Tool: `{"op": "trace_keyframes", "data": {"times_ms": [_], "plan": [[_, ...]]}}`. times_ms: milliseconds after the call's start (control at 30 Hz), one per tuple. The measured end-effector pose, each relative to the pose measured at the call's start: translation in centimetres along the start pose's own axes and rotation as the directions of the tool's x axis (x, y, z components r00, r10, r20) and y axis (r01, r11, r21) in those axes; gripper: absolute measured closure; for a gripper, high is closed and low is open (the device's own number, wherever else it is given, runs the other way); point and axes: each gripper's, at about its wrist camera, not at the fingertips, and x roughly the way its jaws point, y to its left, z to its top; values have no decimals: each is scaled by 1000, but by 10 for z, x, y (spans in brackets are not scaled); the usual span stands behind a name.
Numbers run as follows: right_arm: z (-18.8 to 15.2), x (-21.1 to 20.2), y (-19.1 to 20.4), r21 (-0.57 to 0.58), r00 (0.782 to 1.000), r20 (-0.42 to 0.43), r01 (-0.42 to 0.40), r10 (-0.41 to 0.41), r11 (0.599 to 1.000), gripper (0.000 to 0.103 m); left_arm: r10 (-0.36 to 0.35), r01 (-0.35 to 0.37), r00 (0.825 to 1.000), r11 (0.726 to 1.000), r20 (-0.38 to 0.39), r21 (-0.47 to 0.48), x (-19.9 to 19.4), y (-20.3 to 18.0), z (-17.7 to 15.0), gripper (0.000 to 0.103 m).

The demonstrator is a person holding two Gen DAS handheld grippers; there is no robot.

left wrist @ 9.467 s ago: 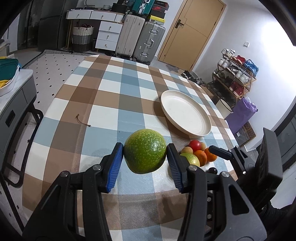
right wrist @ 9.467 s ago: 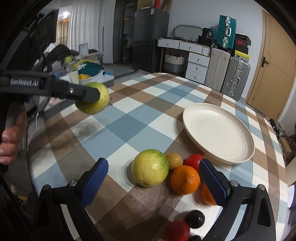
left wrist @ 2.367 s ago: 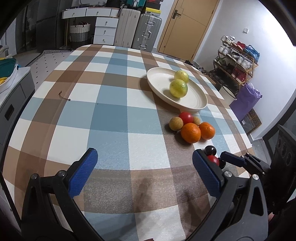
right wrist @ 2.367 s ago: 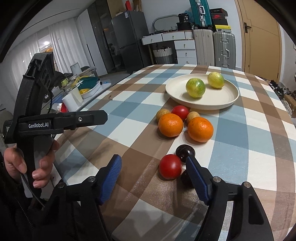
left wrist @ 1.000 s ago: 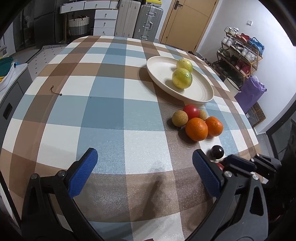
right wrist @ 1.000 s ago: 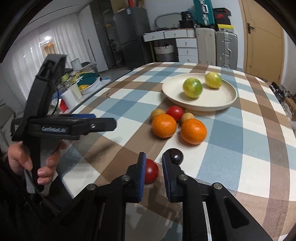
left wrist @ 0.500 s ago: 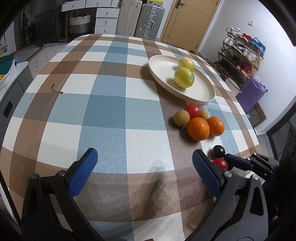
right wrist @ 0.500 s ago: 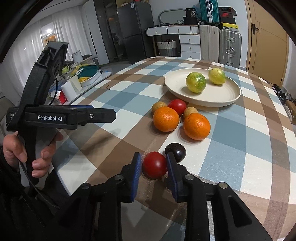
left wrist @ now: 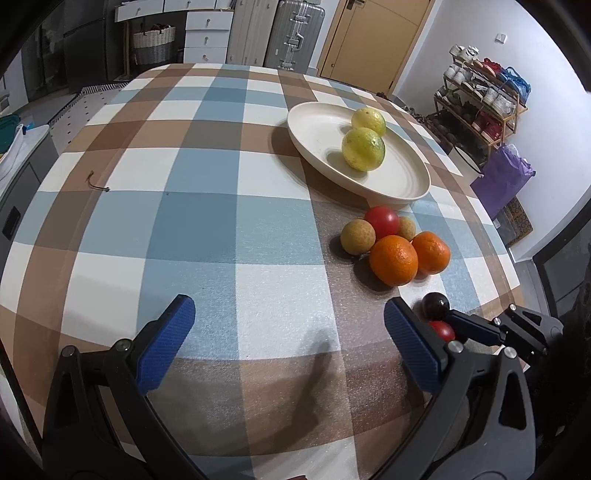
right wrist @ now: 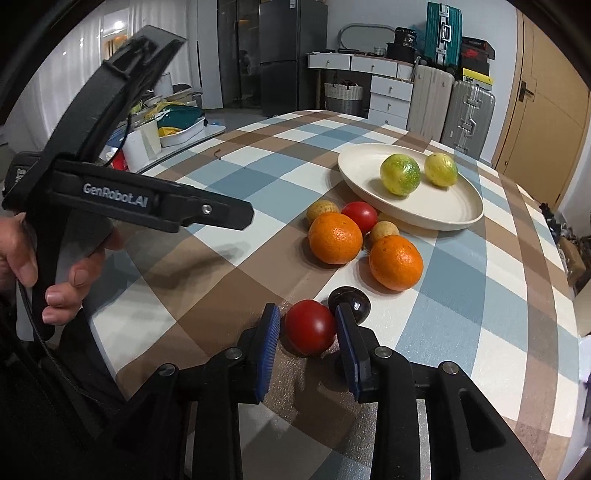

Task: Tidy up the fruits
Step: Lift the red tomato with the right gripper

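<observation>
My right gripper (right wrist: 306,326) is shut on a red tomato (right wrist: 309,326) near the table's front edge, with a dark plum (right wrist: 351,299) just behind its right finger. The white plate (right wrist: 443,216) holds two yellow-green fruits (right wrist: 400,173). In front of the plate lie two oranges (right wrist: 335,237), another red tomato (right wrist: 360,216) and two small tan fruits (right wrist: 321,208). My left gripper (left wrist: 286,343) is open and empty above the checked tablecloth. The left wrist view shows the plate (left wrist: 406,188), the oranges (left wrist: 393,260), the plum (left wrist: 436,304) and the held tomato (left wrist: 441,329).
The checked table (left wrist: 192,221) carries a small brown cord (left wrist: 96,182) at the left. Suitcases and drawers (left wrist: 273,33) stand behind the table, a shoe rack (left wrist: 480,107) to the right. The table's front edge is close to both grippers.
My right gripper closed around the red tomato over the last second and now holds it. The left gripper stayed open and drifted slightly toward the fruit.
</observation>
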Motion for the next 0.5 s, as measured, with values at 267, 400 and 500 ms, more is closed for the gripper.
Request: {"op": "trace_keyframes", "data": {"times_ms": [267,400,500], "plan": [[4,-15,-33,152,989,93,-125,112,980,75,-63,63,998,998,-7,15,5,-15,9,1],[7,-24,-48,199,982,143,-149,121,969,75,-95,96,995,995,-23,26,12,-25,10,1],[8,-28,-55,213,981,156,-145,113,966,75,-112,113,993,993,-42,32,19,-33,11,1]]}}
